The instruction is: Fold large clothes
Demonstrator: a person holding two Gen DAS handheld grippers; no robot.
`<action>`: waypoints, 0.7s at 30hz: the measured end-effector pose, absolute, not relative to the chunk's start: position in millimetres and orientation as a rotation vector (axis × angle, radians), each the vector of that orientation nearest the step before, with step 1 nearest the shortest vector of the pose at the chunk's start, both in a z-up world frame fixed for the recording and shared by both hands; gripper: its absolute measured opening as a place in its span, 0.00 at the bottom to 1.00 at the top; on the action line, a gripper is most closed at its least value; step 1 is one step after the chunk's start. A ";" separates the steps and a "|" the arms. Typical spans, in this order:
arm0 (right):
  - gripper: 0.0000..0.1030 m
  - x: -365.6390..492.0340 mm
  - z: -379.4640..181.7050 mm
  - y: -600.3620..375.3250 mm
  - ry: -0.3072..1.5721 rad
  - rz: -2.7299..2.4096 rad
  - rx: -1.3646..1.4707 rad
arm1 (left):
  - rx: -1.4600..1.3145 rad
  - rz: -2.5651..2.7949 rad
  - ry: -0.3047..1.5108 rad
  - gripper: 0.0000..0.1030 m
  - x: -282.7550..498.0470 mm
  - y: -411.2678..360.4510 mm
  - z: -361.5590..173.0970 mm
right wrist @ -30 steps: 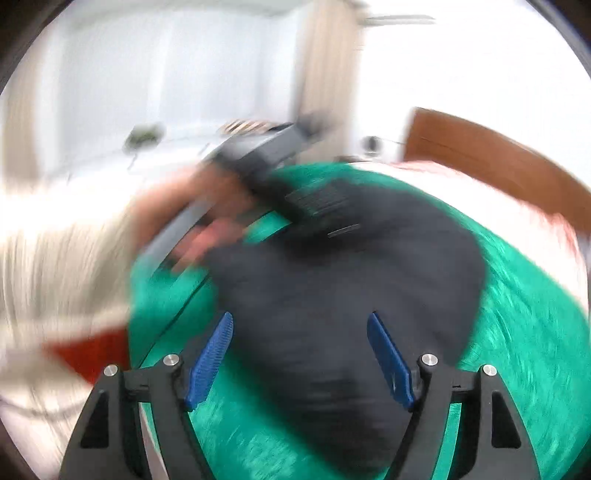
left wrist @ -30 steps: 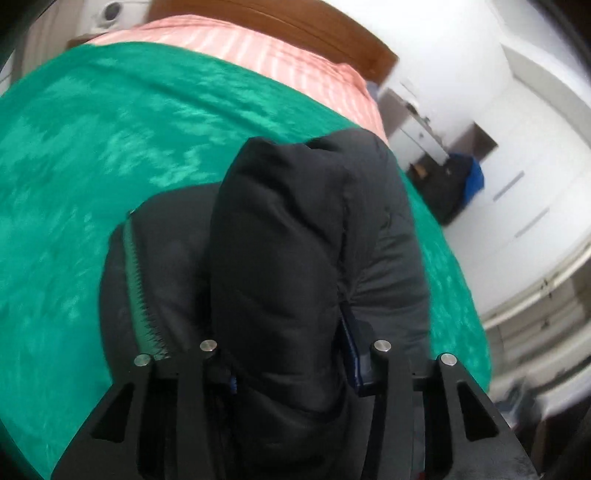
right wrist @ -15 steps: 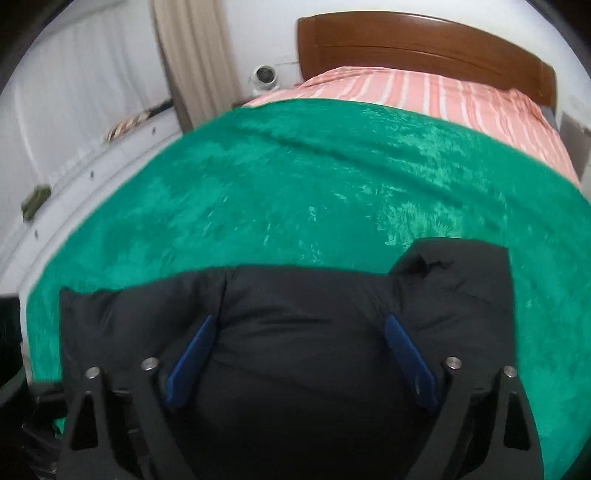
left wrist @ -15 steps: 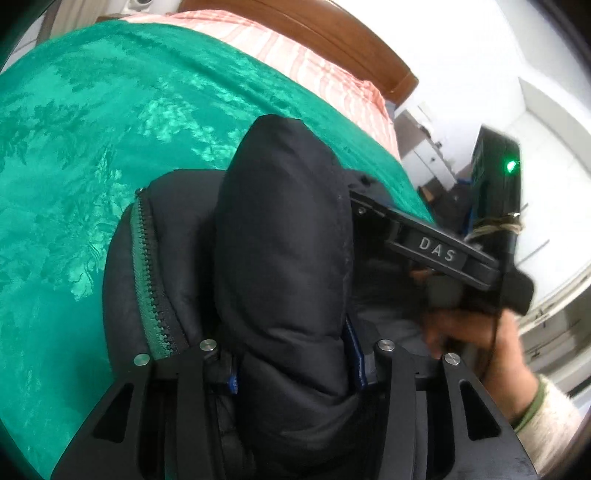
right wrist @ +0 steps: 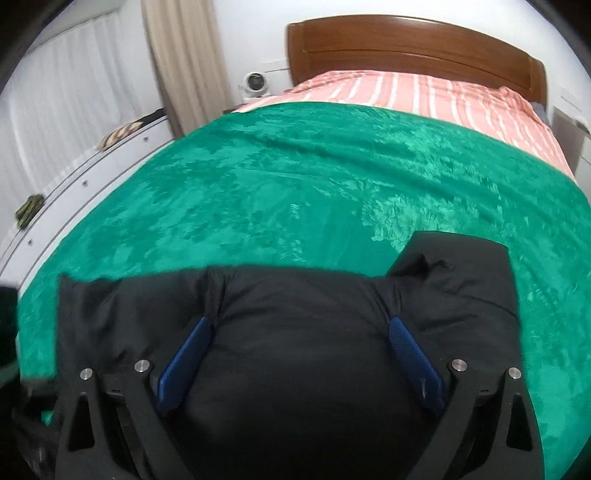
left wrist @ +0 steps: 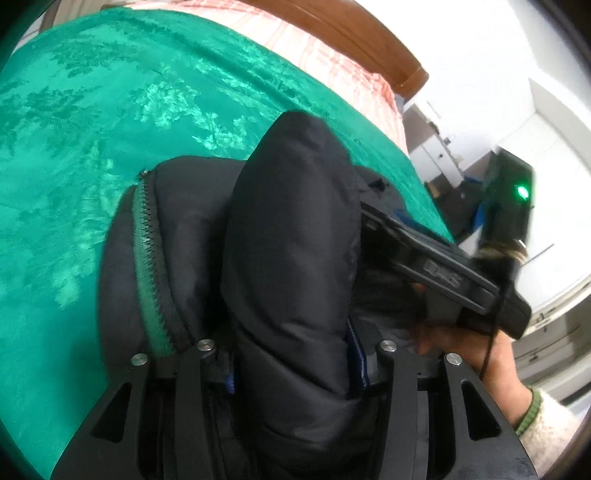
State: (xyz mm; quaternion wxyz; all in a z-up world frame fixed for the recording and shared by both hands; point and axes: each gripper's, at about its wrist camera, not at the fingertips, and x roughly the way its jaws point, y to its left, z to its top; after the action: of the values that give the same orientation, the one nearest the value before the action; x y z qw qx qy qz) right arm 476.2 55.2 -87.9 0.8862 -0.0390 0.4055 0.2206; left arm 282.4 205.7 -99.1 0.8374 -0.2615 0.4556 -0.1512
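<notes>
Looking along my left hand-held gripper [left wrist: 291,363] in the left wrist view, I see its two fingers pinching a thick padded fold of the black jacket [left wrist: 288,240], which bulges up between them. Left of that fold lies another jacket layer edged by a green zipper [left wrist: 147,266]. The garment rests on the green bedspread [left wrist: 74,147]. Beyond it are the pink striped sheet [left wrist: 314,55] and the wooden headboard [left wrist: 351,33]. At right, the body of the right hand-held gripper [left wrist: 443,269] reaches onto the jacket, held by my hand [left wrist: 476,350]; a green indicator light [left wrist: 522,192] glows on its mounted unit.

In the right wrist view, the right hand-held gripper [right wrist: 299,350] stands with its blue finger pads [right wrist: 415,363] spread wide, a broad mound of the black jacket [right wrist: 295,314] filling the gap between them. I cannot tell whether the pads actually press the cloth. The jacket lies at the near edge of the green bedspread [right wrist: 295,177], one corner reaching out at right. Farther back are the pink striped sheet [right wrist: 424,92], the headboard [right wrist: 406,44], a beige curtain [right wrist: 181,62] and a small white fan [right wrist: 255,83].
</notes>
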 end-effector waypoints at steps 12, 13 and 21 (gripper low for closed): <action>0.95 293.2 -95.5 51.7 0.745 0.588 -0.307 | -0.355 -0.072 0.964 0.90 208.7 219.7 -87.3; 0.98 290.3 -102.9 50.8 0.715 0.575 -0.304 | -0.357 -0.065 0.961 0.90 207.1 219.1 -87.2; 1.00 293.3 -106.8 50.3 0.710 0.558 -0.310 | -0.172 0.051 0.850 0.89 168.7 201.0 -45.4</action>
State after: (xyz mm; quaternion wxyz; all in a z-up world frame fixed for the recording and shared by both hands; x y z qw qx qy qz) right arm 293.3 50.3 -106.8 0.8881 -0.1492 0.3418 0.2686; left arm 168.7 201.0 -45.4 0.9070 -0.0833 0.4120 0.0247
